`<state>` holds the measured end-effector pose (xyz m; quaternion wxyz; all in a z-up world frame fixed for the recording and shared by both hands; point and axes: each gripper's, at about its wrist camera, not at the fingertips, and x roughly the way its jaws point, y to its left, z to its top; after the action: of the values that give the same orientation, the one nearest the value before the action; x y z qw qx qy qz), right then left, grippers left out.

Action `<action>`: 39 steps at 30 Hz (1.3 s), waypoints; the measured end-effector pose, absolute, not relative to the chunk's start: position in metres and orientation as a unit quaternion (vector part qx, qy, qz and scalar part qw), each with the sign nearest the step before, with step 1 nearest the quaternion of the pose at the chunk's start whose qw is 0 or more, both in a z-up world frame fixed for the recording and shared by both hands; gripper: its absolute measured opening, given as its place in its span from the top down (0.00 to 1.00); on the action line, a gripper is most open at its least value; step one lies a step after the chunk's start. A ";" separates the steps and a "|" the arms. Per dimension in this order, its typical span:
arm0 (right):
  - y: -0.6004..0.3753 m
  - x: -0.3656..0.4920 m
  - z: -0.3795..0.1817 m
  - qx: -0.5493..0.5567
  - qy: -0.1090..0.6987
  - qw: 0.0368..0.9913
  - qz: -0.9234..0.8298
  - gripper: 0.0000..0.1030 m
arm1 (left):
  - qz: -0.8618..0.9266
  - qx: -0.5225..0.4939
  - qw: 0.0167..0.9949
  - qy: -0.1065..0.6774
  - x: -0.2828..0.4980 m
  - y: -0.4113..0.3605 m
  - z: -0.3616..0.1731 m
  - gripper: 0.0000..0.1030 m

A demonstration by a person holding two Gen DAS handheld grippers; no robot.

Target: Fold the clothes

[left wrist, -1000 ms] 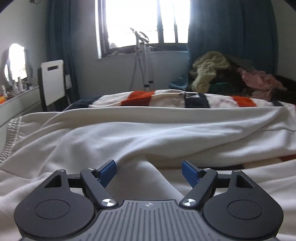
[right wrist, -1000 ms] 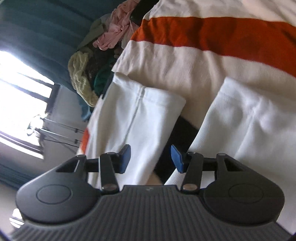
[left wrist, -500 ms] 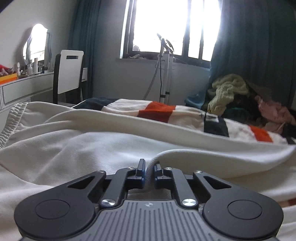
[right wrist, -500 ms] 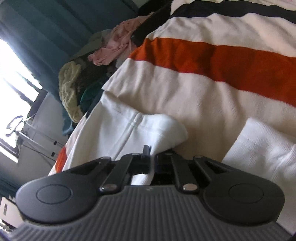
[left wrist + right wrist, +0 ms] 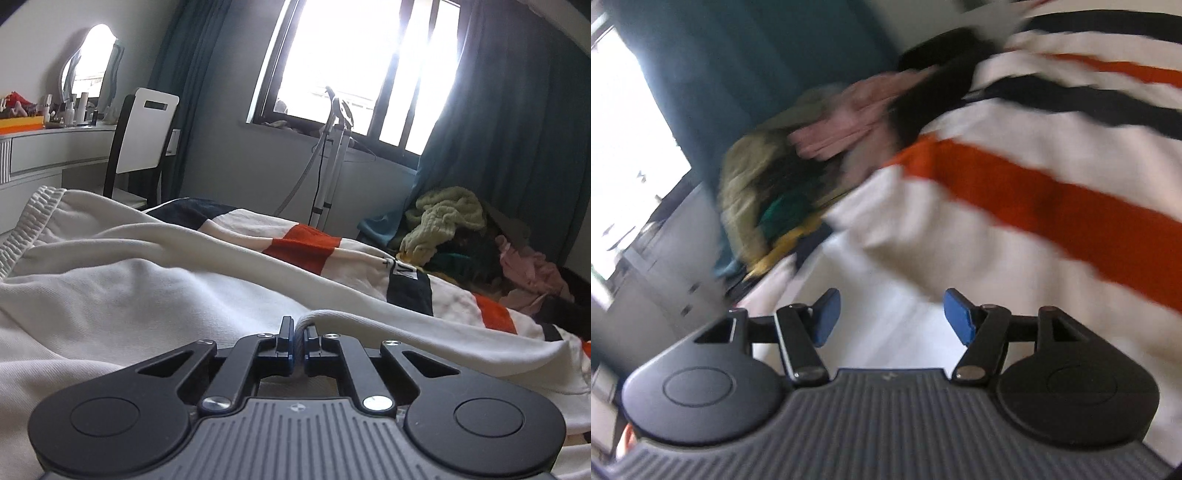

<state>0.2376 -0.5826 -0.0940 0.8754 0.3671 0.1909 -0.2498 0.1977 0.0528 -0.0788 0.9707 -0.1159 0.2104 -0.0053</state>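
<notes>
Bedroom; left hand-held gripper (image 5: pixel 298 341) low, near-level

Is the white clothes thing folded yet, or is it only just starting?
Only just starting. Nothing looks folded: the white garment lies rumpled across the striped blanket. In hand: the left gripper is shut on a ridge of it. The right gripper has just been opening and holds nothing. All the folding is left, plus the clothes pile.
</notes>
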 end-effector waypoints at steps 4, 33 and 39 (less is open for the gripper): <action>-0.575 0.318 -0.093 0.393 0.241 0.868 -0.184 0.37 | -0.013 -0.117 0.972 0.202 0.202 0.056 -0.088 0.95; -0.595 0.162 -0.156 0.509 0.253 0.784 -0.250 0.95 | -0.051 -0.119 0.959 0.251 0.164 0.058 -0.091 0.96; -0.600 0.149 -0.124 0.495 0.207 0.818 -0.208 0.93 | -0.030 -0.113 0.955 0.273 0.172 0.054 -0.103 0.95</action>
<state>0.1487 -0.5996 -0.1239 0.8180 0.4946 0.2073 -0.2081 0.1716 0.0538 -0.1025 0.9550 -0.1133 0.2725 -0.0296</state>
